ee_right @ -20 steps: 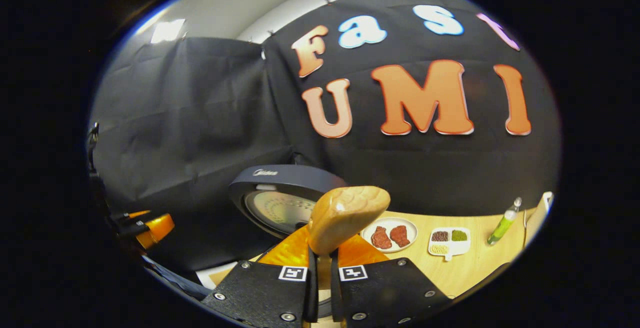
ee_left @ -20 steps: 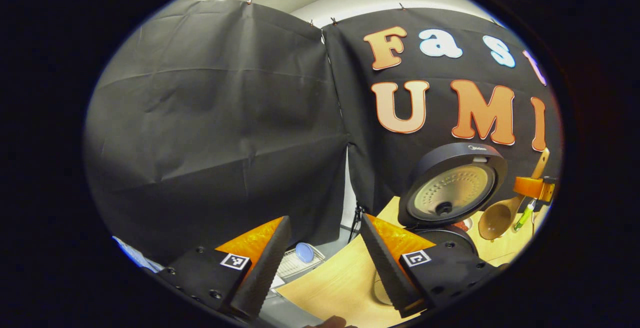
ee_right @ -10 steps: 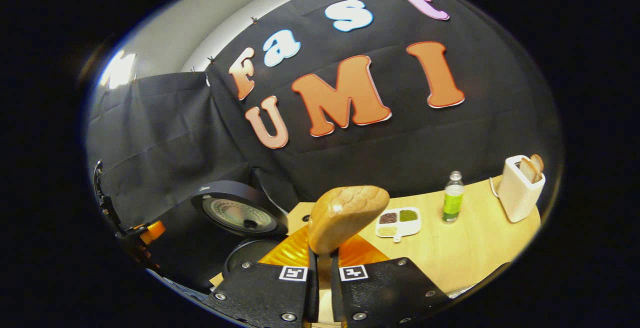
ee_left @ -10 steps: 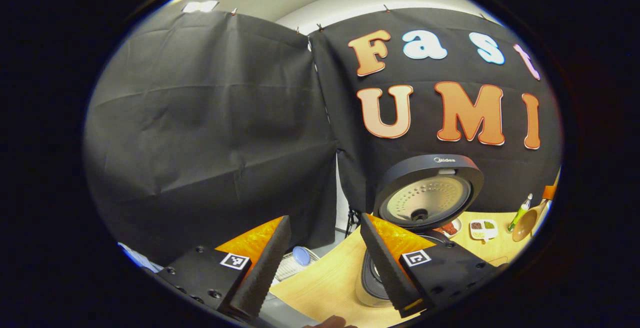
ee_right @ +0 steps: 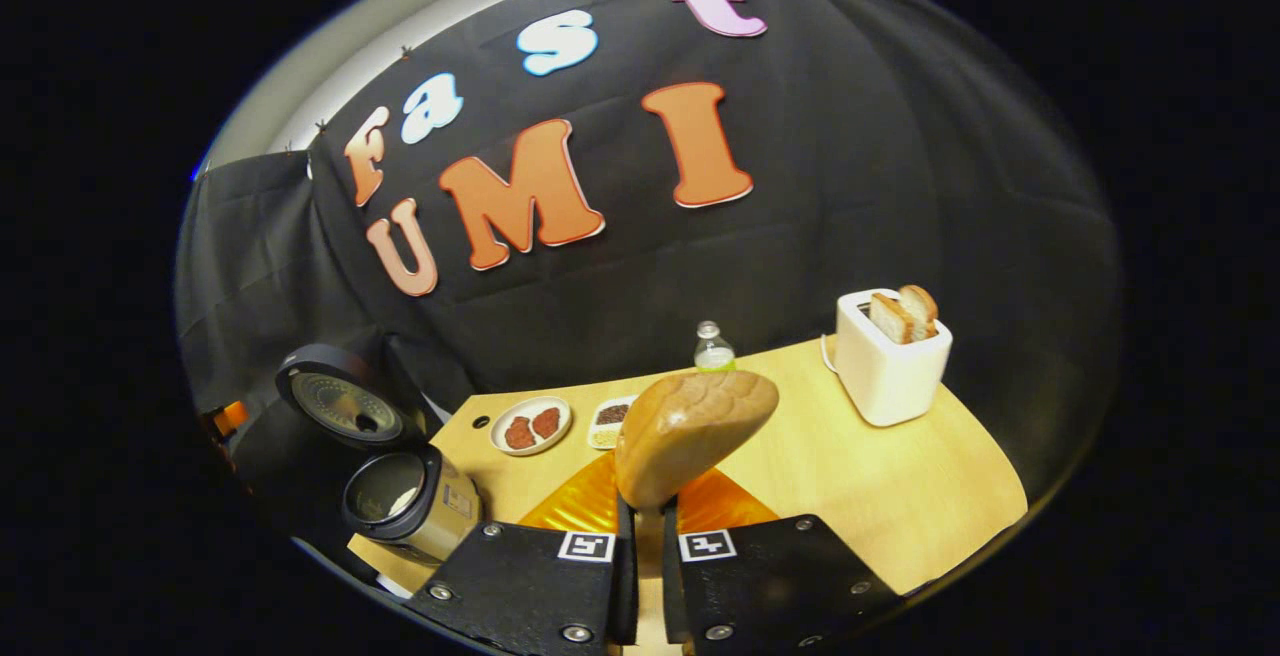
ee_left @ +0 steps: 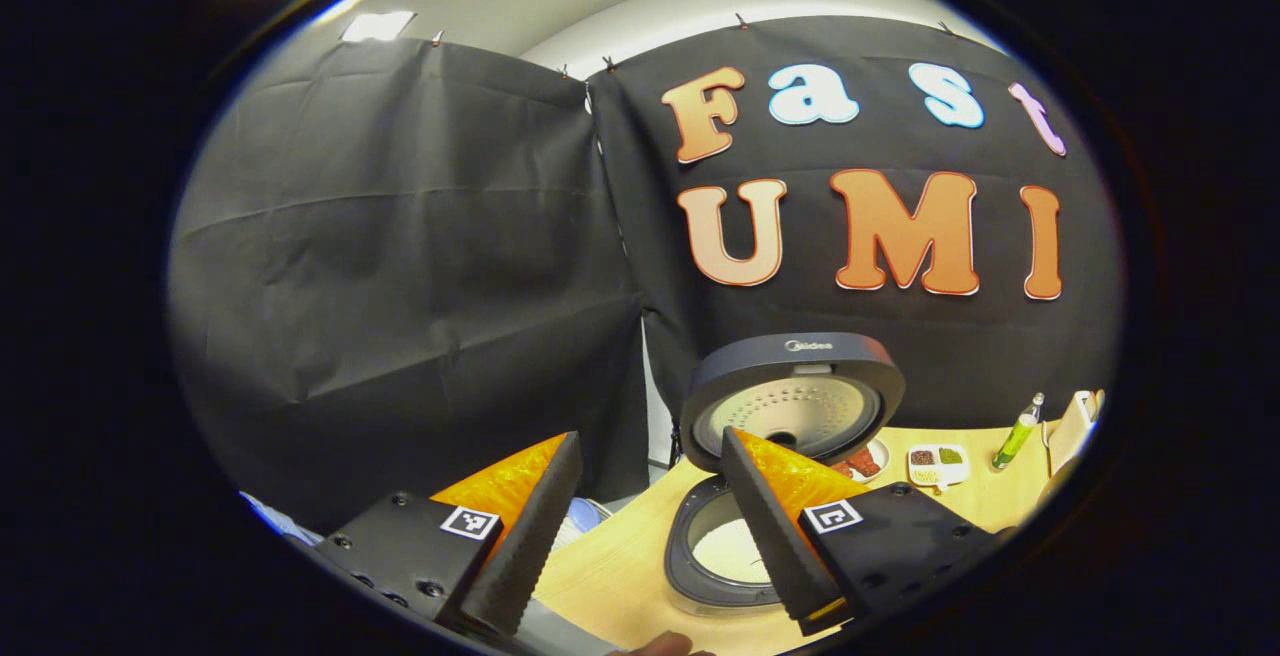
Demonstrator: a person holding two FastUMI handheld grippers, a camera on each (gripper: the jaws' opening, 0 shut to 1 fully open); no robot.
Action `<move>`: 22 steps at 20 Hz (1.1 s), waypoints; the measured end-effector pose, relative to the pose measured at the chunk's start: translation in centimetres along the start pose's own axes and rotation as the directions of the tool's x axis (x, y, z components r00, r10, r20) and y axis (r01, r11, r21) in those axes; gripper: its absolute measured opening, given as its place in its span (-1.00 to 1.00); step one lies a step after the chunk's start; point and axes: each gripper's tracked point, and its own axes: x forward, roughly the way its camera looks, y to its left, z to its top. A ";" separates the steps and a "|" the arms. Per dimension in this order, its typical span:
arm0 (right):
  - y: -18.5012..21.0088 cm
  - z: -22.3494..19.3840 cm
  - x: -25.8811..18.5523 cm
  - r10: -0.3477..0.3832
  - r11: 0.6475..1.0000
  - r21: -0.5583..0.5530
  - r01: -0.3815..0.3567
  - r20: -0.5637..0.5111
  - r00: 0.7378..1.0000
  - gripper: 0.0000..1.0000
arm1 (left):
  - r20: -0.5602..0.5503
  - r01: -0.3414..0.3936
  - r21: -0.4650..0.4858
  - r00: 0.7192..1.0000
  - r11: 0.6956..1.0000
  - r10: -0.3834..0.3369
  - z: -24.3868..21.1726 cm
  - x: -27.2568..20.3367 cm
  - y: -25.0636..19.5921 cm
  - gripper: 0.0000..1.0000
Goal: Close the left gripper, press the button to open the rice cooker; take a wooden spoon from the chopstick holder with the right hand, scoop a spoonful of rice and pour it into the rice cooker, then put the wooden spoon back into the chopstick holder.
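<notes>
The right gripper (ee_right: 640, 526), clamped on the wooden spoon (ee_right: 690, 431), stands right of the open rice cooker (ee_right: 405, 496); the left gripper (ee_left: 640, 526) gapes wide.

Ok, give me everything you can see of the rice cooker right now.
The rice cooker stands at the near left corner of the wooden table, pale body with a dark top ring. Its round dark lid is swung fully up, showing a perforated metallic inner plate with a dark centre knob. The inner pot holds something white at the bottom. Neither gripper touches it; the left gripper hangs open in front of it.
</notes>
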 end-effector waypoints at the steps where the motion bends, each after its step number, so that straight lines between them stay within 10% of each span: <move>1: -1.5 -0.4 -0.4 -0.031 1.000 0.006 0.031 -0.006 1.000 -0.81 | 0.003 0.009 0.006 1.000 1.000 -0.009 0.2 0.1 -0.9 0.80; 9: -6.7 -5.8 -2.5 -0.121 0.987 0.095 0.132 -0.108 0.987 -0.82 | 0.018 0.058 0.036 0.998 0.998 -0.058 2.0 0.0 -6.1 0.75; 10: -6.9 -6.5 -2.5 -0.127 0.985 0.099 0.139 -0.116 0.985 -0.81 | 0.024 0.067 0.040 0.997 0.997 -0.068 2.4 0.0 -6.7 1.00; 22: -7.9 -13.8 -1.4 -0.227 0.954 0.144 0.261 -0.216 0.949 -0.81 | 0.050 0.130 0.095 0.989 0.987 -0.136 5.2 3.6 -8.4 0.80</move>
